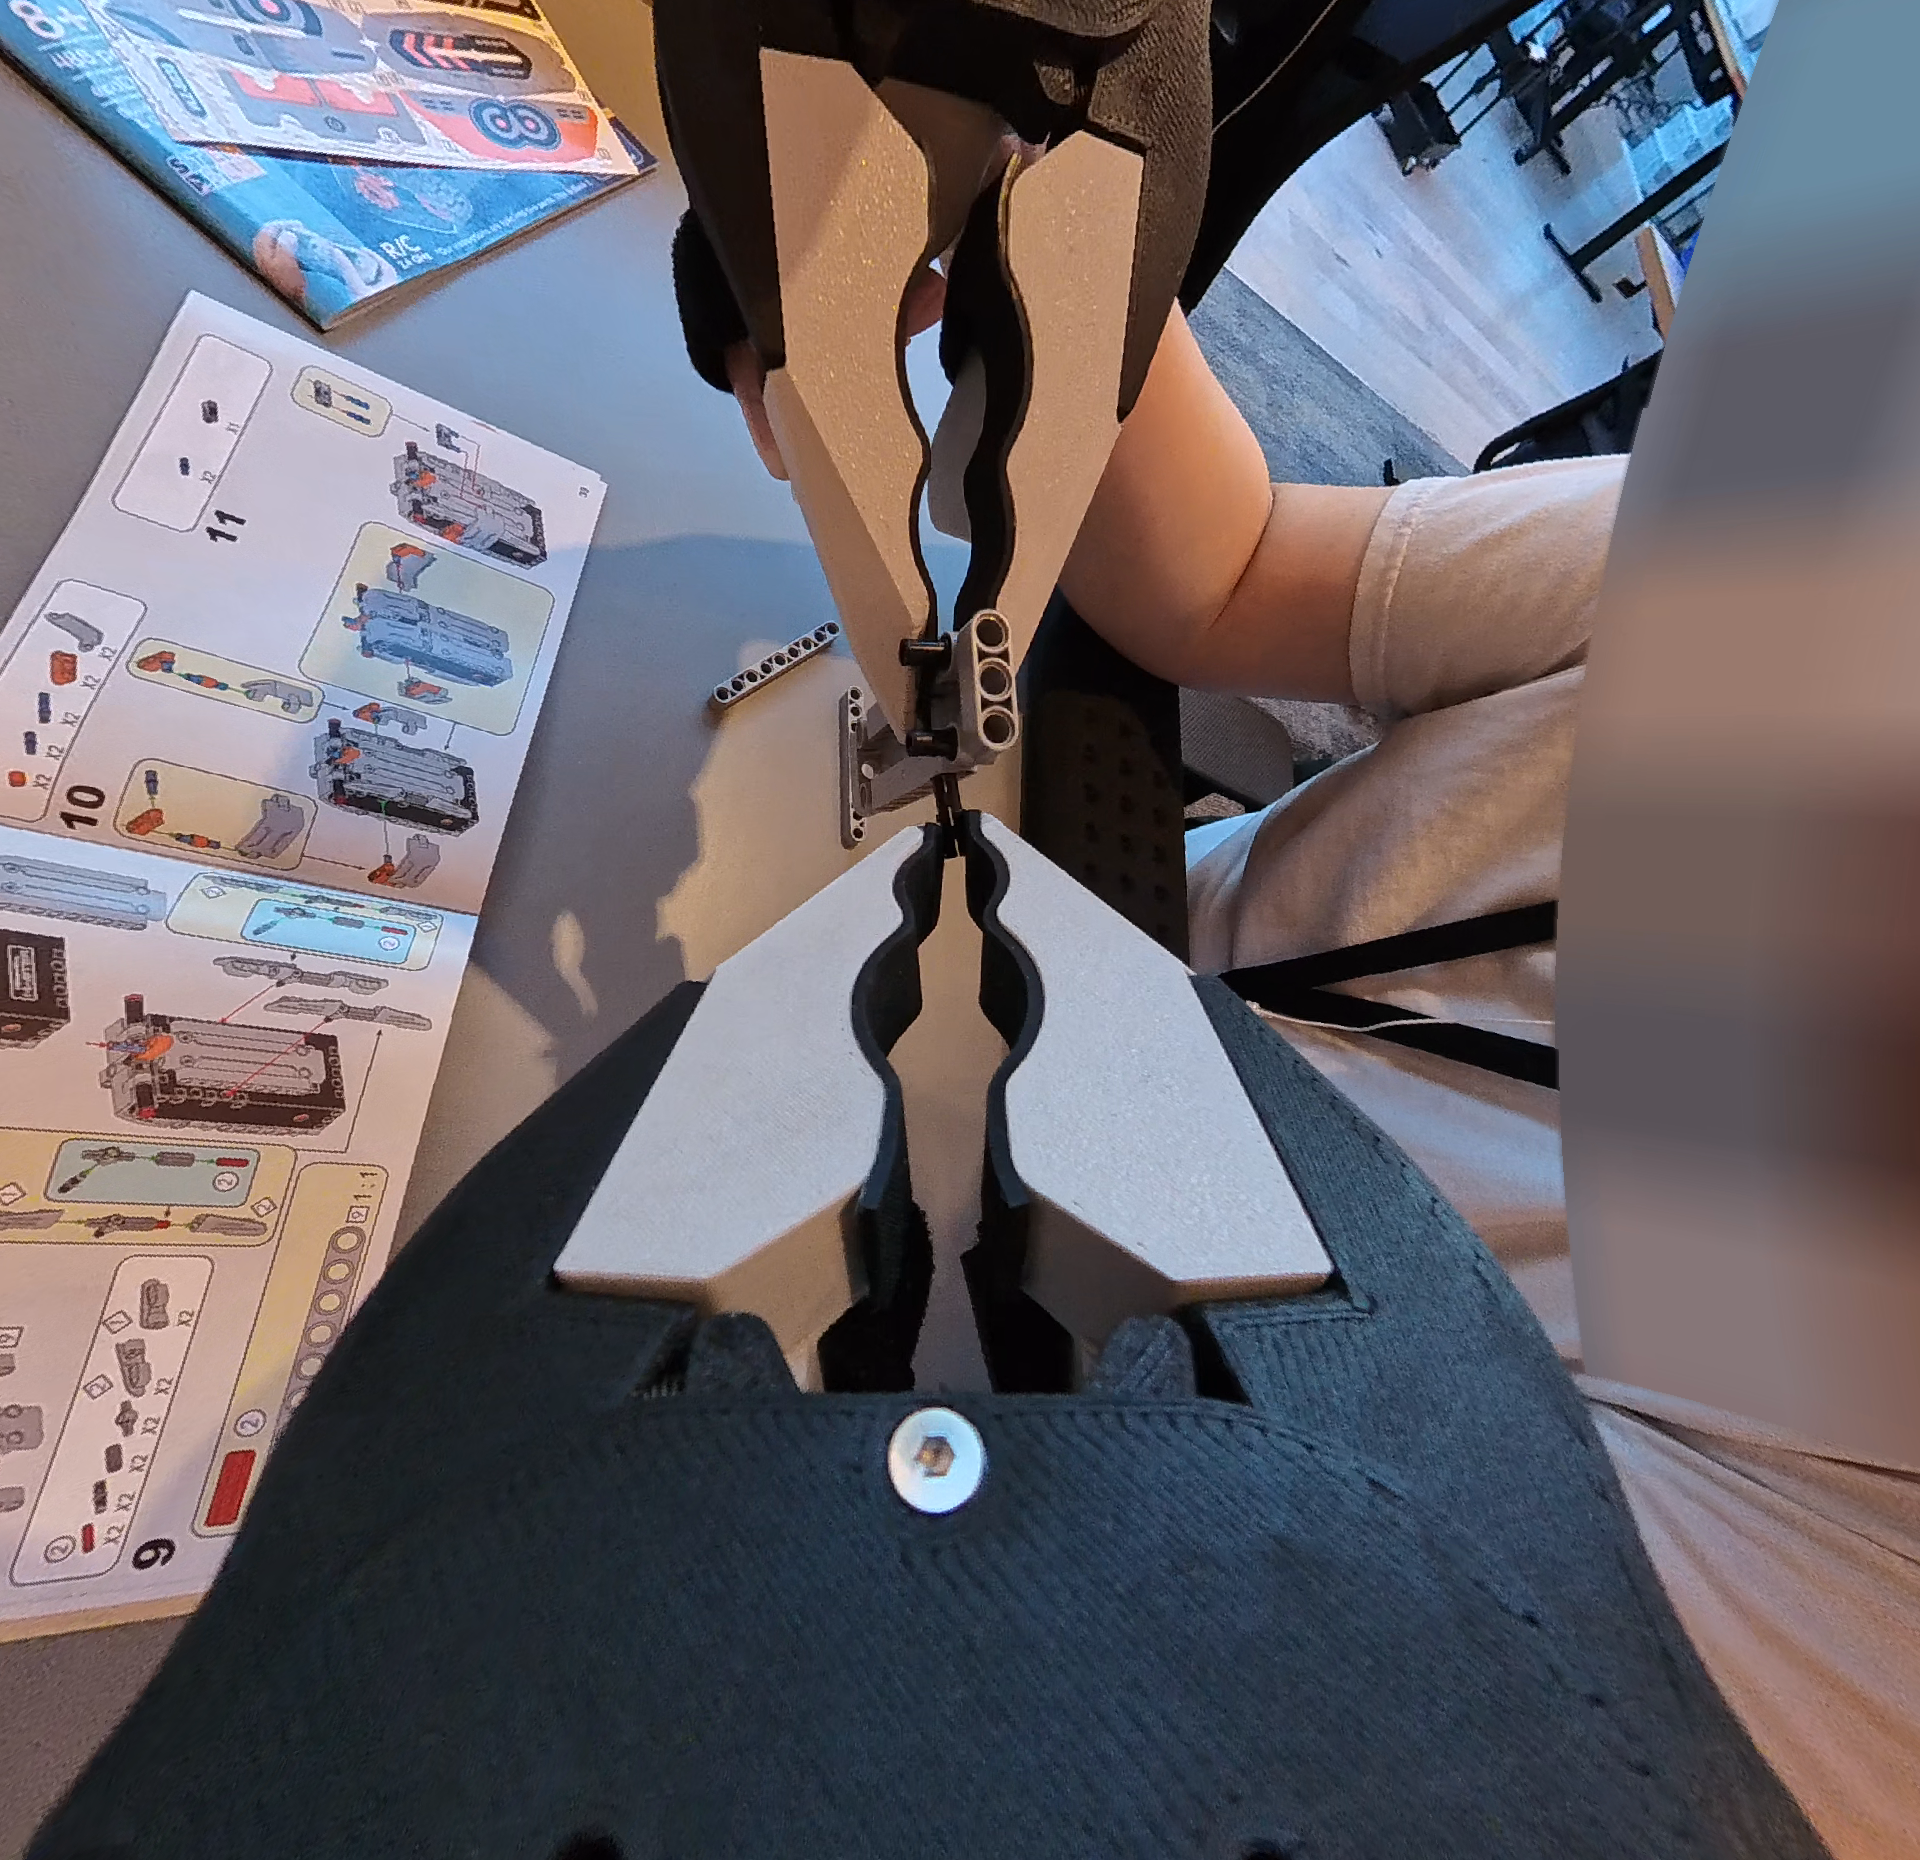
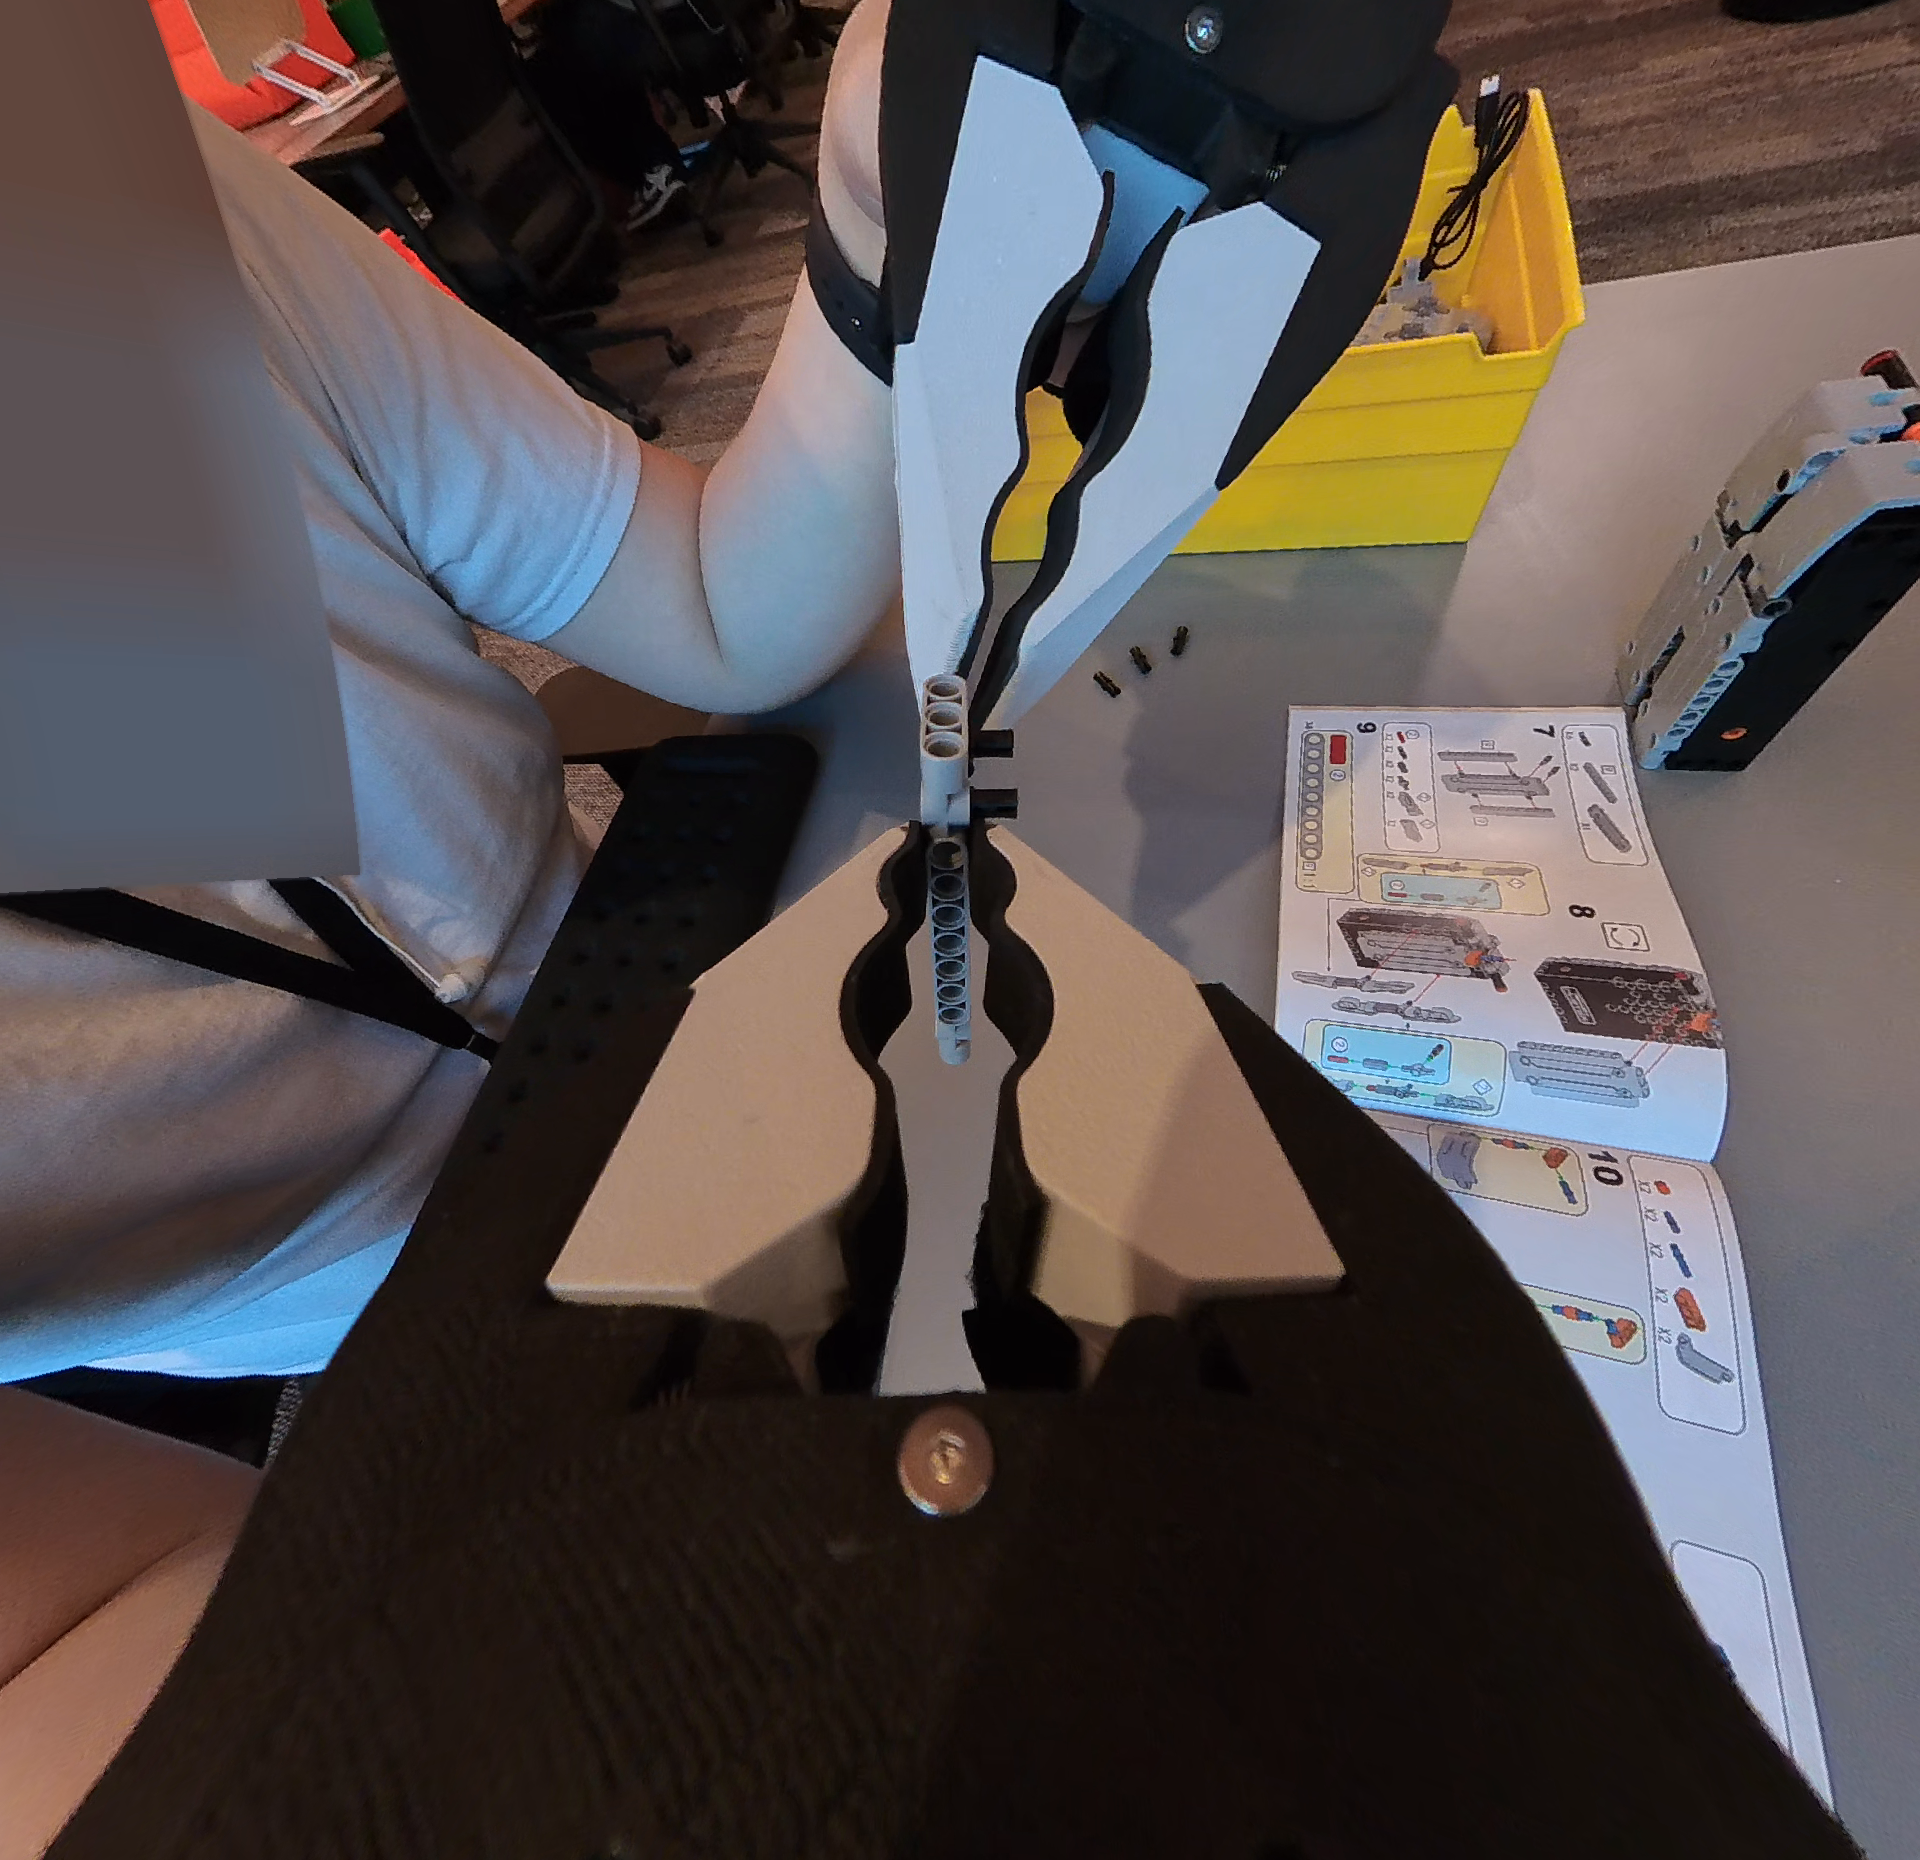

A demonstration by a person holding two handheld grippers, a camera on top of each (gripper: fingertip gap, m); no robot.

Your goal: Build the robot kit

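My left gripper is shut on a small black pin at its very tips. The pin points up at a grey holed beam. My right gripper comes from above and is shut on that beam. Two more black pins stick out of the beam's side. In the right wrist view my right gripper clamps the long grey beam, which runs back between its fingers and juts out forward. The left gripper meets the beam's end from above.
An open instruction booklet lies on the grey table, with a printed box behind it and a loose grey beam. The right wrist view shows a yellow bin, a grey-black assembled block, three loose pins and a person's arm. Both grippers' tips are close together, under 4 cm apart.
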